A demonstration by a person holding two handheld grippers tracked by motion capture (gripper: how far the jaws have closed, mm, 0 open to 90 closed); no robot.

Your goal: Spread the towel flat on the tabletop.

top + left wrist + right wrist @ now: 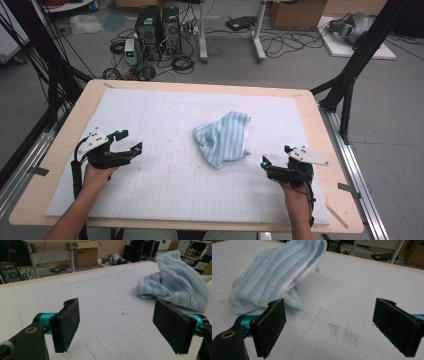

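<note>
We note the towel (223, 138) crumpled mid-mat — left gripper (125, 144) and right gripper (276, 156) both wide apart, holding nothing.

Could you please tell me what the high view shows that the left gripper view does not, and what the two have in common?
High view alone: the whole table, the person's two hands, the left hand-held gripper and the right hand-held gripper seen from above, both open and apart from the towel, plus two black computer towers on the floor.

Left gripper view alone: a close look at that gripper's black pads, standing wide apart above the mat, and a cardboard box beyond the table.

Both: the crumpled blue striped towel on the white gridded mat.
</note>
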